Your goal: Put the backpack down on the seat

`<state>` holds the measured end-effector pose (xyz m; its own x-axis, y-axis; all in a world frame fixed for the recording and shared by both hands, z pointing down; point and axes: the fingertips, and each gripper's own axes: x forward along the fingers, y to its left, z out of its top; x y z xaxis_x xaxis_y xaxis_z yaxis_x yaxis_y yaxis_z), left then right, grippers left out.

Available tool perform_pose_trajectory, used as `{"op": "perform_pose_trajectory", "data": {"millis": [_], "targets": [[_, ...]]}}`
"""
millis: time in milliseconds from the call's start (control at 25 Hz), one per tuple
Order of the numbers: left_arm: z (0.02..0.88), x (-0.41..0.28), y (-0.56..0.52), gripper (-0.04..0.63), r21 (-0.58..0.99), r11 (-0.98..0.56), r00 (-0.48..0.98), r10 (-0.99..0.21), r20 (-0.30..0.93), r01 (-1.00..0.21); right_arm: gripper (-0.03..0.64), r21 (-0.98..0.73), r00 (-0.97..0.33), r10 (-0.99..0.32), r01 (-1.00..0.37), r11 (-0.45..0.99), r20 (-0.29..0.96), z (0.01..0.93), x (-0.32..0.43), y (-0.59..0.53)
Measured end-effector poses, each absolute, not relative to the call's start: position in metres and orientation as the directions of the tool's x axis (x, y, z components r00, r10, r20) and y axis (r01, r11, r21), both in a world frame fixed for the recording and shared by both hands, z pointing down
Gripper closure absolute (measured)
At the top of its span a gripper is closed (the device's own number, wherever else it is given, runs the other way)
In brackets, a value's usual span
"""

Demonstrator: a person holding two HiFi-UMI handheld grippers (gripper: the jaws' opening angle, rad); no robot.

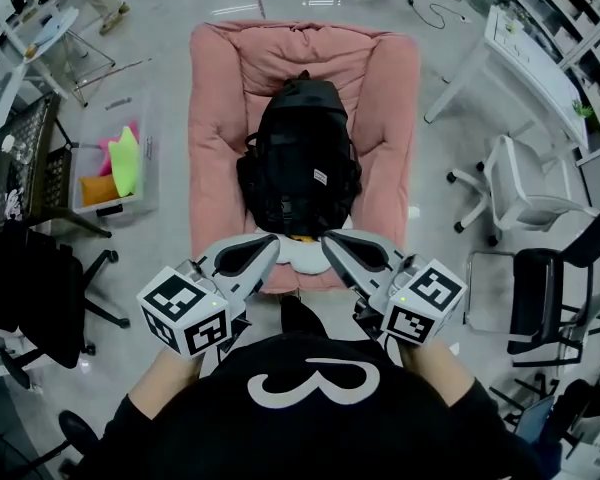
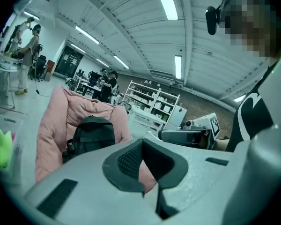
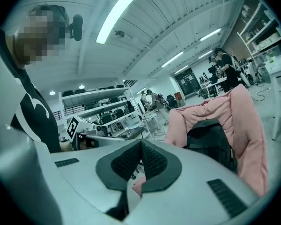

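A black backpack (image 1: 300, 163) stands upright on the pink padded seat (image 1: 216, 158), leaning on its backrest. Both grippers are drawn back from it, near the person's chest. My left gripper (image 1: 268, 248) is shut and empty, pointing at the seat's front edge. My right gripper (image 1: 332, 246) is shut and empty as well, beside the left one. In the left gripper view the backpack (image 2: 91, 134) shows beyond the shut jaws, on the pink seat (image 2: 54, 130). The right gripper view shows the backpack (image 3: 210, 142) against the pink cushion (image 3: 246, 125).
A clear bin with bright yellow and pink items (image 1: 115, 163) stands left of the seat. A black crate on a chair (image 1: 25, 168) is at far left. White office chairs (image 1: 525, 193) and a white table (image 1: 525, 53) are on the right. Shelving and people stand far off.
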<state>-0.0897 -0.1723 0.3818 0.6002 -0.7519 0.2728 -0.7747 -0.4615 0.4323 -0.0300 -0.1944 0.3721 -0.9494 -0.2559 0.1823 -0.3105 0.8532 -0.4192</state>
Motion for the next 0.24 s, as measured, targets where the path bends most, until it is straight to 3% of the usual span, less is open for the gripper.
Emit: {"op": "perform_pose_trajectory", "data": {"millis": [240], "targets": [[0.385, -0.087, -0.192, 0.589, 0.418, -0.475, 0.607, -0.742, 0.283, -0.775, 0.614, -0.426, -0.947, -0.262, -0.317, 0.847, 0.185, 0.375, -0.029, -0.215]]}}
